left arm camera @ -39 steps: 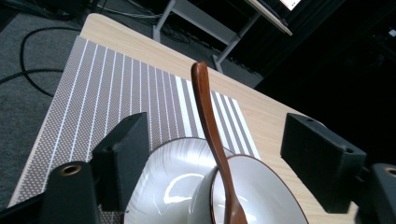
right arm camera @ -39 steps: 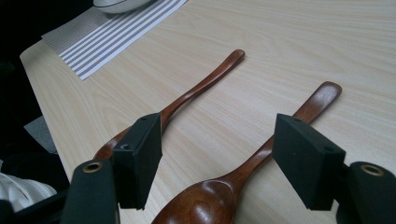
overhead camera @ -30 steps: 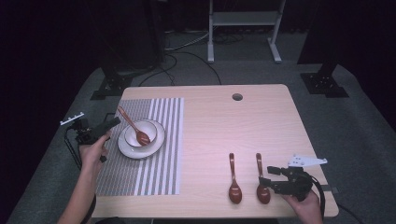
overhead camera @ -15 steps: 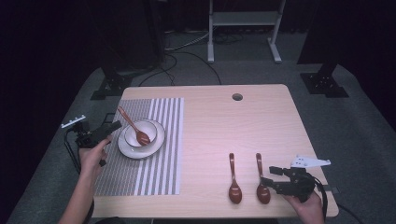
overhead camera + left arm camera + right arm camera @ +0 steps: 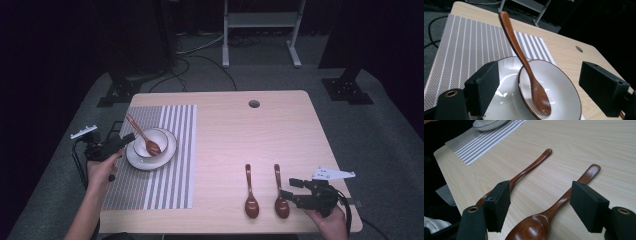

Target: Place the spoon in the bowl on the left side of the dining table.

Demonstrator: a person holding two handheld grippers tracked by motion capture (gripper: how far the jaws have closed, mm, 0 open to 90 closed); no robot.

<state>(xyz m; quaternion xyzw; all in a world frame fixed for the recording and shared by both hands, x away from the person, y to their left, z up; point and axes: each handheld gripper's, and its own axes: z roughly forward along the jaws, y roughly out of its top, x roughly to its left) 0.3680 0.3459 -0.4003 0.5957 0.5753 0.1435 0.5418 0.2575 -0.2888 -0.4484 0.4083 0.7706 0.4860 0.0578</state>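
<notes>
left gripper (image 5: 121,142): jaws spread, level at plate's (image 5: 170,150) rim; bowl (image 5: 564,92) with spoon (image 5: 524,62) ahead between jaws | right gripper (image 5: 290,189): jaws spread, low over table (image 5: 240,135), straddling near spoon (image 5: 554,205); second spoon (image 5: 529,171) beside outer jaw

- Table (image 5: 280,130): light wood top, rounded corners, a small round hole (image 5: 254,104) near its far edge.
- Striped placemat (image 5: 170,175): grey and white, lies flat on the table's left part, reaching from near the far edge to near the near edge; well left of the hole.
- First wooden spoon (image 5: 249,192): dark brown, lies flat on bare wood right of the placemat, bowl toward the near edge, handle pointing away.
- Second wooden spoon (image 5: 279,192): same kind, just right of the first and roughly parallel to it, apart from it; farther from the placemat.
</notes>
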